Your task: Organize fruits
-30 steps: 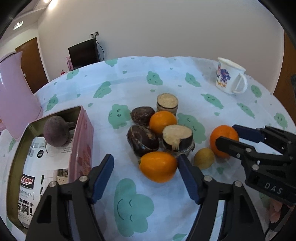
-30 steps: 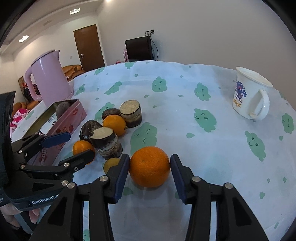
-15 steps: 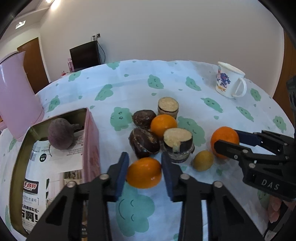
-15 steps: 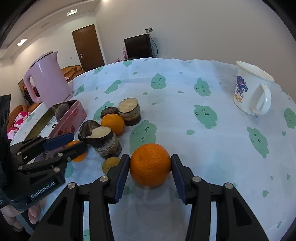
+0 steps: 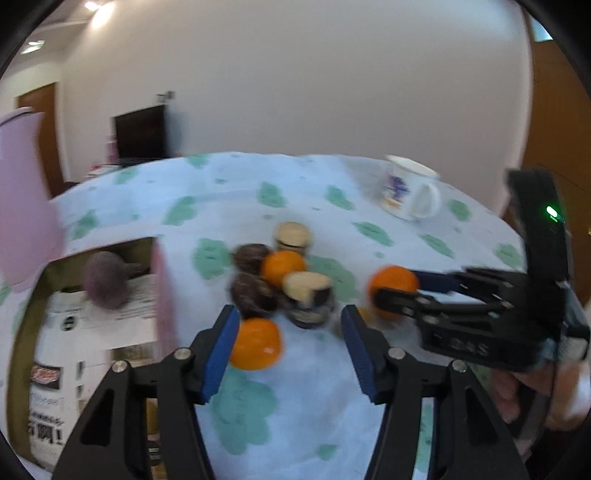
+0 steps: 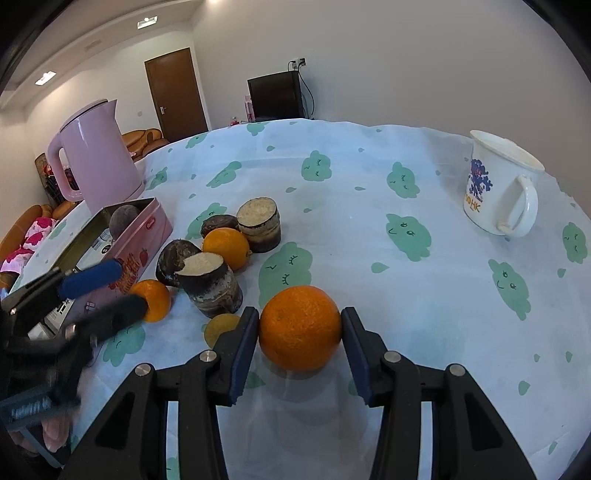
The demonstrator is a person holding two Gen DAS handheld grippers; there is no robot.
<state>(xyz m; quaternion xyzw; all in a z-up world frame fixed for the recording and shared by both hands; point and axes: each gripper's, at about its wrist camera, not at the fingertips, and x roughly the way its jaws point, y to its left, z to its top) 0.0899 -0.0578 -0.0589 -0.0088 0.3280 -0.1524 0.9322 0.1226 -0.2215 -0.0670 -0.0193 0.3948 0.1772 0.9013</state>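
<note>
Orange fruits [image 6: 299,328]: three. Right tongs [image 6: 300,341] clamp one; left tongs [image 5: 290,349] opening, gripping none.

White walls [image 6: 406,55], ceiling lights [image 6: 147,23] at 11 o'clock. Brown door [image 6: 176,96] at 11, black TV [image 6: 275,96] at 12 w/ wall socket [image 6: 297,63] above it. Orange sofa [image 6: 142,138] at 10, by the door. Round table [image 6: 369,155], cloud-print cloth, fills the fgd.

place: home living room | signs: sofa [image 6: 142,138]; television [image 6: 275,94]; pink kettle [image 6: 94,151]; clothed table [image 6: 369,206]
</note>
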